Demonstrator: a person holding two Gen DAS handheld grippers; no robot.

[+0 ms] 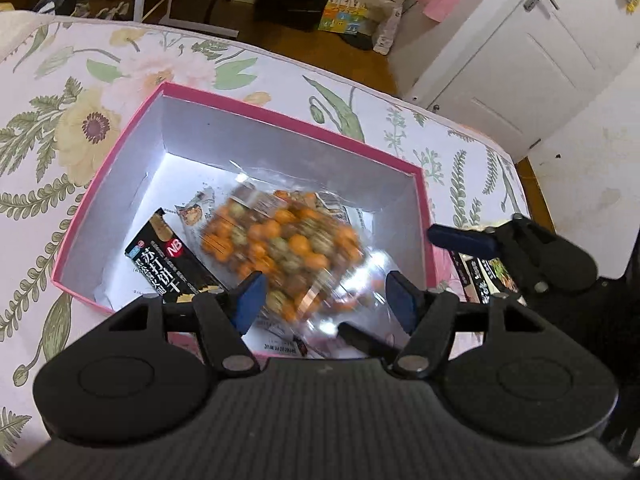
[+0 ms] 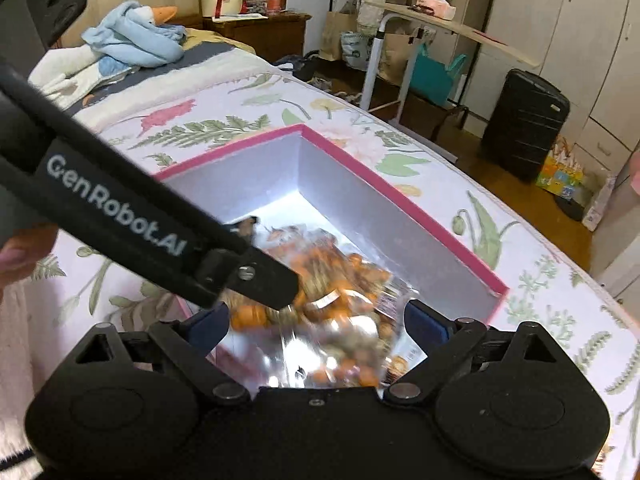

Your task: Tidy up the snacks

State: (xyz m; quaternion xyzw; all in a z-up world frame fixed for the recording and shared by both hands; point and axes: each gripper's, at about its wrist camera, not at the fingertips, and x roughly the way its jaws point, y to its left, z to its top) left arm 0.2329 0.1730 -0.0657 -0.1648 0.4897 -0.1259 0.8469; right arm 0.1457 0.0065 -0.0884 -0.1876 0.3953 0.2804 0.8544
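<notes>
A clear plastic bag of orange and greenish round snacks (image 1: 280,248) lies in the pink box (image 1: 288,114), blurred in both views; a printed label sits at its far end, too smeared to read. The box has a pink rim and plain white inner walls, and it rests on a bed with a floral sheet (image 1: 80,120). Inside the box, just left of the bag, lies a black cracker packet (image 1: 168,260) with a red "NB" badge and white Chinese characters. Smaller wrappers peek out from under the bag.

The left gripper (image 1: 326,300) hovers over the near edge of the box, its jaws released on either side of the bag's near end, not pressing it. The right gripper (image 2: 316,324) also hangs over the box with jaws spread wide, the bag between them but loose. The left gripper's arm, crossing the right wrist view, reads "GenRobot.AI".
</notes>
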